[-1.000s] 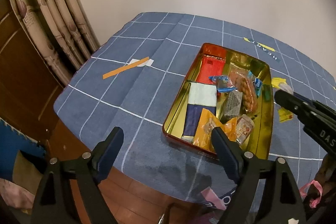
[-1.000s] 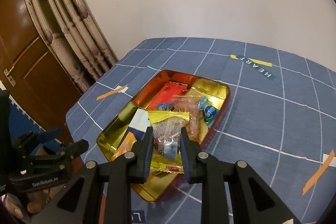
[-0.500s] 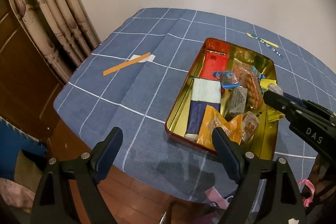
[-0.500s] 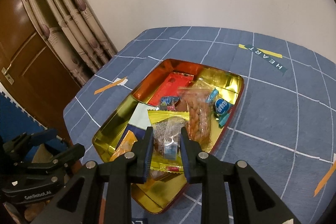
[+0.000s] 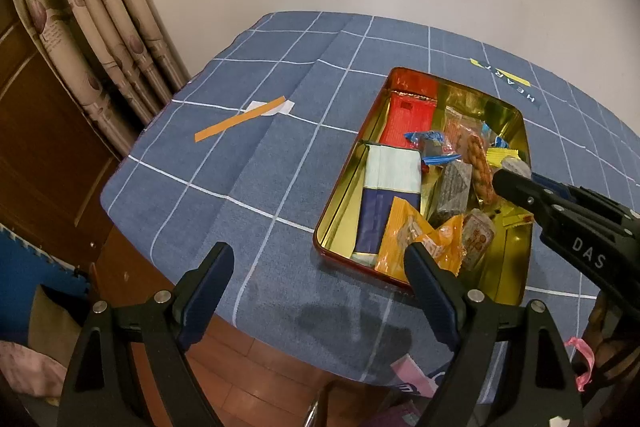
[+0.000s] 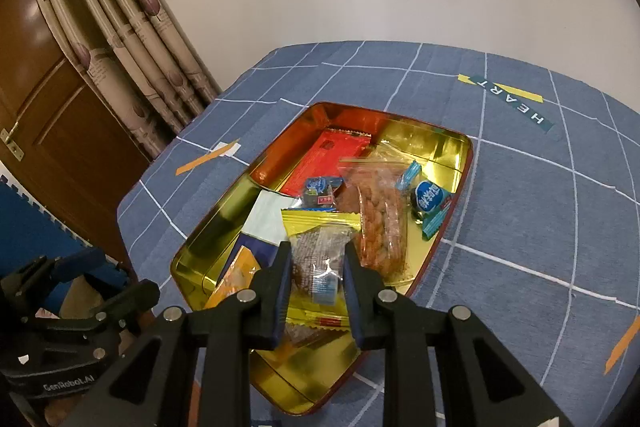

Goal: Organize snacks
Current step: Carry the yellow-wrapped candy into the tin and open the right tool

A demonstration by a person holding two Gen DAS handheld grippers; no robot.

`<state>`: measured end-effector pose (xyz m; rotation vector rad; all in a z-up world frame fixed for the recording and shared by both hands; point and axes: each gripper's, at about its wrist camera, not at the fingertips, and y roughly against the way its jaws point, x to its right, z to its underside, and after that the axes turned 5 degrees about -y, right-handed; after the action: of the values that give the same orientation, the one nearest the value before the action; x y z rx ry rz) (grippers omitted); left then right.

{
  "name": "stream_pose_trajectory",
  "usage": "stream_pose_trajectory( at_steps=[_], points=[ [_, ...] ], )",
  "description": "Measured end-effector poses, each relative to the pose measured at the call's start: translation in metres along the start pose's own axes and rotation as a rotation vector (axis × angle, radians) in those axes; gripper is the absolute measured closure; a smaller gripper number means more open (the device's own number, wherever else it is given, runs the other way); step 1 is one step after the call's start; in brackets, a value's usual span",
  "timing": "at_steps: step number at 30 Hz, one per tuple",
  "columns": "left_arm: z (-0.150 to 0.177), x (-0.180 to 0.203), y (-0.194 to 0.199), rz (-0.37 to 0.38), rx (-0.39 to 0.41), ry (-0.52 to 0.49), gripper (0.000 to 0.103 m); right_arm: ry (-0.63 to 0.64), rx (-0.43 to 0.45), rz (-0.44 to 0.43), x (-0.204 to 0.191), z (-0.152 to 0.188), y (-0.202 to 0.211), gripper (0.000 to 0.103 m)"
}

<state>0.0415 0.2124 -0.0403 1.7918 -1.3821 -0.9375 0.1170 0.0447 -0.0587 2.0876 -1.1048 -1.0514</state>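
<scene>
The right gripper (image 6: 314,263) clamps a crinkly yellow-edged clear packet (image 6: 320,259) over the shiny gold tin (image 6: 460,163) of wrapped snacks; the left gripper (image 5: 316,279) stands apart, empty.

Both tools are built from matte black plastic frames with triangular cut-outs and silver round screw heads at the pivots. The left gripper (image 5: 316,291) and the right gripper (image 6: 314,267) are fitted with dark blue finger pads. White lettering "DAS" and "GenRobot.AI" is printed on the black bodies
</scene>
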Motion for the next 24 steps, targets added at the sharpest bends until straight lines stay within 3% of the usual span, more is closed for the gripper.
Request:
stream_pose_trajectory(
  at_steps=[24],
  points=[
    [0.0001, -0.0025, -0.0011, 0.008, 0.013, 0.006, 0.018, -0.009, 0.002, -0.008, -0.0005, -0.0011, -0.0018, 0.073]
  ],
)
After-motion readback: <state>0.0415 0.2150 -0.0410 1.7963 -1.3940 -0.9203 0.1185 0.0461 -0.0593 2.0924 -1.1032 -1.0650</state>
